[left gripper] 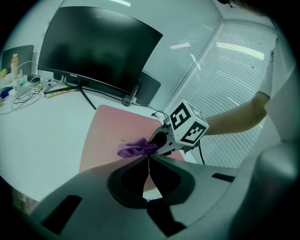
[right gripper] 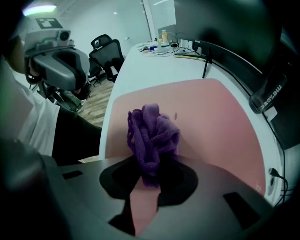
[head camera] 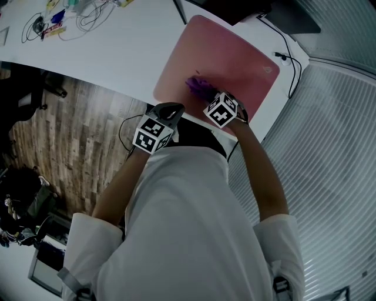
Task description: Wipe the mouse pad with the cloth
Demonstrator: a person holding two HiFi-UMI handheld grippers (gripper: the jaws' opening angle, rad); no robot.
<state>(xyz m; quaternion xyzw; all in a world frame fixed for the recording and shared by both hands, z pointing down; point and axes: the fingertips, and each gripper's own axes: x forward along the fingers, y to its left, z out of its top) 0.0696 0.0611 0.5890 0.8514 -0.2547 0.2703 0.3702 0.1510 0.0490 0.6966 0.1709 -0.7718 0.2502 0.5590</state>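
Note:
A pink mouse pad [head camera: 223, 59] [left gripper: 110, 133] [right gripper: 211, 117] lies on the white desk [head camera: 117, 53]. A bunched purple cloth [head camera: 200, 88] [left gripper: 136, 148] [right gripper: 152, 133] rests on the pad near its front edge, with my right gripper [head camera: 208, 97] [right gripper: 149, 171] shut on it. My left gripper [head camera: 170, 114] [left gripper: 148, 159] hangs just off the desk's front edge, left of the right one, its jaws shut on nothing.
A black monitor [left gripper: 98, 51] on a stand rises behind the pad. Black cables [head camera: 288, 56] run off the pad's right corner. Loose wires and small items [head camera: 64, 17] clutter the desk's far left. Office chairs [right gripper: 105, 51] stand beyond the desk.

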